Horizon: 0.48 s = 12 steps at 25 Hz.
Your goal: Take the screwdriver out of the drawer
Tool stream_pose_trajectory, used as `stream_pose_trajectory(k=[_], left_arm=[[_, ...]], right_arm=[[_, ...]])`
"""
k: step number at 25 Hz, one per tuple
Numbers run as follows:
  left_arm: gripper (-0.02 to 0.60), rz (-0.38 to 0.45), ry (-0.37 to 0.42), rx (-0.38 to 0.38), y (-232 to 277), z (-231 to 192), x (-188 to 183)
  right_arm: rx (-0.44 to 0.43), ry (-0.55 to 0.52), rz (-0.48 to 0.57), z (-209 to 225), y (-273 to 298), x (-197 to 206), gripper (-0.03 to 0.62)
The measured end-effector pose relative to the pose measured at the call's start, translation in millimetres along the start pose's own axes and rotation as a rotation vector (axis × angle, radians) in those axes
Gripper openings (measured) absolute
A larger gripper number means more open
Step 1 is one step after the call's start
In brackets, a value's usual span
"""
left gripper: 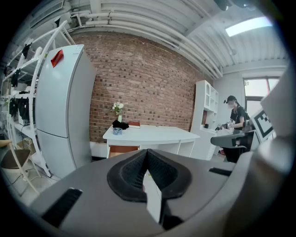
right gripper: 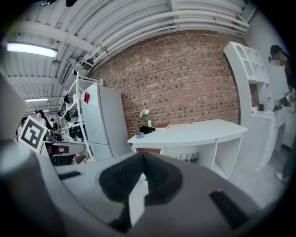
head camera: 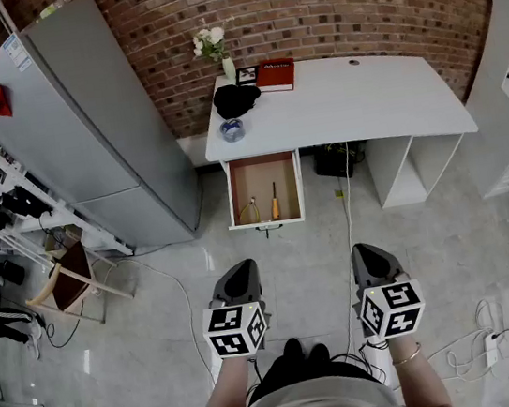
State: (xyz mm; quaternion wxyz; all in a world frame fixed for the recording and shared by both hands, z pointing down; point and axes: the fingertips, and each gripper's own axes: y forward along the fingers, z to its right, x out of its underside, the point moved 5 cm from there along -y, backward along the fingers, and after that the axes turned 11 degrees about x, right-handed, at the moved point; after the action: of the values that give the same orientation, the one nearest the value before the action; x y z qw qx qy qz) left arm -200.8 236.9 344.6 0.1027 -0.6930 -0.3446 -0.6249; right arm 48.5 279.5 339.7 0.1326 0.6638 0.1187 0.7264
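The white desk (head camera: 362, 101) stands against the brick wall, and its drawer (head camera: 237, 194) is pulled out. Inside lies the screwdriver (head camera: 273, 202), with an orange handle toward me and a dark shaft pointing at the desk. A small wire-like item (head camera: 249, 212) lies to its left. Both grippers are low in the head view, well short of the drawer. My left gripper (head camera: 238, 270) is shut and empty, its pads (left gripper: 134, 173) meeting. My right gripper (head camera: 366, 249) is likewise shut with nothing in it. The left gripper view (left gripper: 147, 153) and the right gripper view (right gripper: 141, 156) show the desk far ahead.
A grey fridge (head camera: 82, 129) stands left of the desk. On the desk are a black cloth (head camera: 236, 99), a red book (head camera: 275, 74), a flower vase (head camera: 227, 64) and a small round object (head camera: 232, 130). A cable (head camera: 349, 212) runs across the floor. A chair (head camera: 67, 283) is at left.
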Motion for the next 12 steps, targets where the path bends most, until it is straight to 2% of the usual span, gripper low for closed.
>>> stream_pose_trajectory(k=[12], left_arm=[[-0.008, 0.018, 0.008, -0.036, -7, 7, -1]], right_arm=[[-0.004, 0.01, 0.028, 4, -12, 1, 0.002]])
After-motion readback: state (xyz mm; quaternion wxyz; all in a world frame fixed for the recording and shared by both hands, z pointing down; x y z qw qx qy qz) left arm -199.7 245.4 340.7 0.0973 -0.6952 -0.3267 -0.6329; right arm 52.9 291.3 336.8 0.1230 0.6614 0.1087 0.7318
